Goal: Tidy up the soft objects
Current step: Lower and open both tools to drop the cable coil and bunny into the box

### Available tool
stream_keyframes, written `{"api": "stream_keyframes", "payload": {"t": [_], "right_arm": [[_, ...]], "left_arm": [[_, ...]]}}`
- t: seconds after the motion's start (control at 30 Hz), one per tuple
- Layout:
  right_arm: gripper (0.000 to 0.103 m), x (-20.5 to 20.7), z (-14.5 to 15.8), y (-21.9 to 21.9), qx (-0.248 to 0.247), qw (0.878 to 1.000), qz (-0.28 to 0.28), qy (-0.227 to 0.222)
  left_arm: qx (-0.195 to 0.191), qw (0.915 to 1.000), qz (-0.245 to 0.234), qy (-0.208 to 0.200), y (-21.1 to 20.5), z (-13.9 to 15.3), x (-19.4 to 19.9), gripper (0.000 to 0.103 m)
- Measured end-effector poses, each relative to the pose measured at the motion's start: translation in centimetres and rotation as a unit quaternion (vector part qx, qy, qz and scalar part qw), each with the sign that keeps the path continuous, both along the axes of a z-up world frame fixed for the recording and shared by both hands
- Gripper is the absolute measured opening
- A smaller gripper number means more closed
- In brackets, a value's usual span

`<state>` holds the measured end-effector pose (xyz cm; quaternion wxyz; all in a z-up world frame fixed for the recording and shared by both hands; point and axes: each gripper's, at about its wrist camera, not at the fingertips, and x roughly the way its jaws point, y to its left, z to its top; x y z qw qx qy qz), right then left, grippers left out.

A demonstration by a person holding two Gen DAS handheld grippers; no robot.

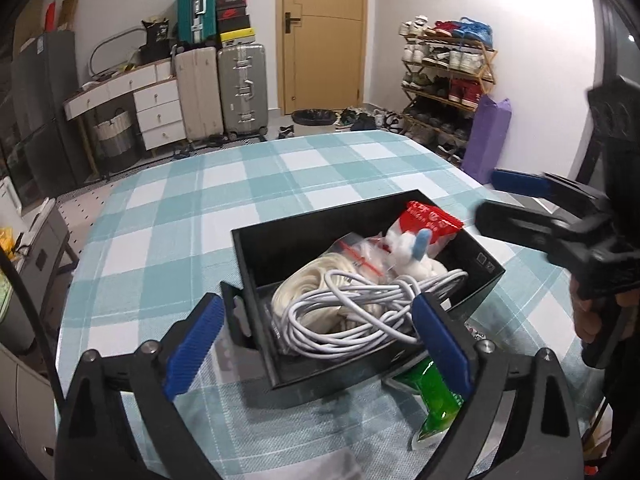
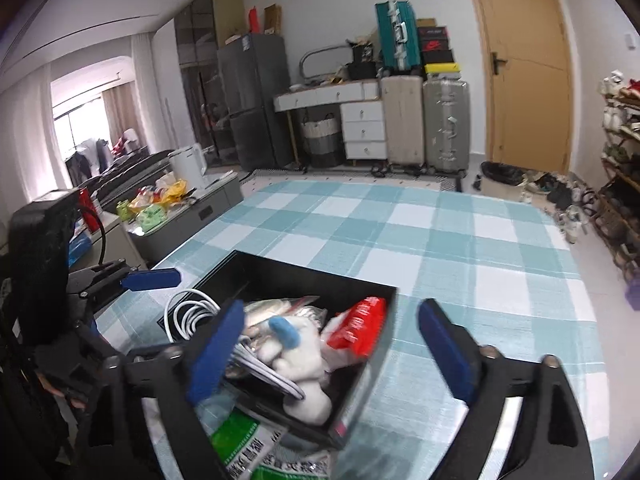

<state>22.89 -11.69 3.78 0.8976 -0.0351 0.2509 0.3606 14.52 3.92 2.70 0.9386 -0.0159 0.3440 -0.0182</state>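
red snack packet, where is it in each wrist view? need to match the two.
Left wrist: red packet sits right of centre, in the far right corner of the black box, behind the white plush toy.
Right wrist: red packet sits low centre, against the box's right wall, right of the plush toy.
Shared landmark: the yellow wooden door.
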Motion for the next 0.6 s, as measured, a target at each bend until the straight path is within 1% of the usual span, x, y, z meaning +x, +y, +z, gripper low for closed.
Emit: {"api": "stream_keyframes", "payload": {"t": [0.03, 0.17, 0.33, 0.6], "right_arm": [[0.102, -0.2, 0.0, -0.3, -0.002, 1.0, -0.005, 0.001], [0.102, -0.9, -0.3, -1.6, -0.018, 0.999, -0.027, 0.004], [0.102, -2.0, -1.0, -2.8, -0.032, 0.999, -0.041, 0.014], [0.102, -3.9, -3.4, -3.1, -0.07, 0.996, -0.045, 0.03]], "left_arm": [[-0.004, 1.0, 0.003, 0.0, 0.2, 0.0, -0.1, 0.098], [-0.024, 0.9997, 0.009, -0.004, 0.6, 0.2, -1.0, 0.1], [-0.026, 0.9994, 0.017, -0.015, 0.6, 0.3, -2.6, 0.101], [-0.036, 0.9992, 0.017, -0.008, 0.0, -1.0, -4.5, 0.101]]}}
